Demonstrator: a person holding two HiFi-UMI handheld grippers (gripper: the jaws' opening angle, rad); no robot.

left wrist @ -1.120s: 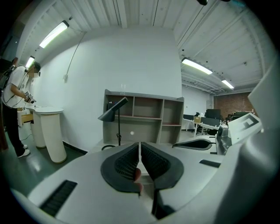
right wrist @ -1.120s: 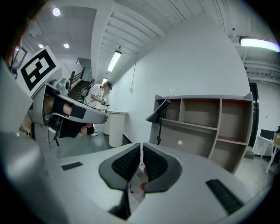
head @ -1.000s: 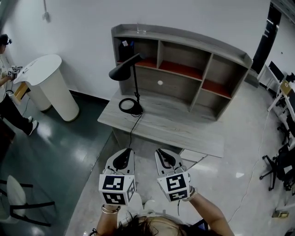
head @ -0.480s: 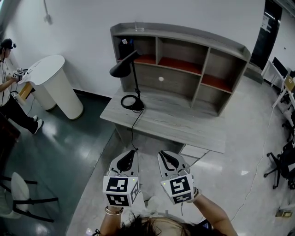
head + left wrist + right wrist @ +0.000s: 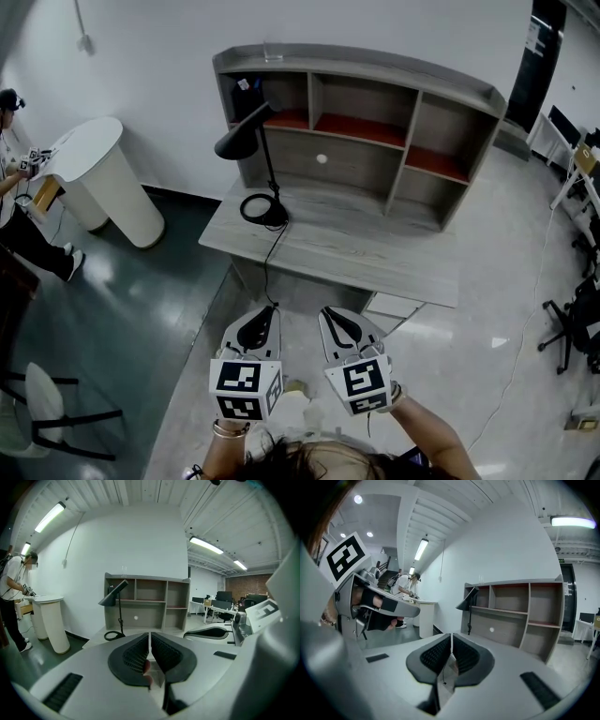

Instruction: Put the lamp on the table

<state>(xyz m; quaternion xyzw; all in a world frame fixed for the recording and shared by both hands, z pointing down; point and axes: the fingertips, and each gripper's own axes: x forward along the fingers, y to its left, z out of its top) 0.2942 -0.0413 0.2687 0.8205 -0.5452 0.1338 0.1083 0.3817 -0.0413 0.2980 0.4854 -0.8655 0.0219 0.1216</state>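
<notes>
One black lamp (image 5: 263, 167) stands upright on the one grey table (image 5: 361, 255), well ahead of the two grippers and slightly left of them. The left gripper (image 5: 264, 317) and right gripper (image 5: 332, 319) sit side by side, jaws closed on nothing.

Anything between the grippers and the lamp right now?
Nothing visible. Only floor lies between the left gripper, the right gripper and the desk; the lamp stands unobstructed at the desk's left end.

both grippers are held side by side low in front of the body, left gripper (image 5: 262, 320) and right gripper (image 5: 330, 318) pointing forward, jaws closed together with nothing between them
</notes>
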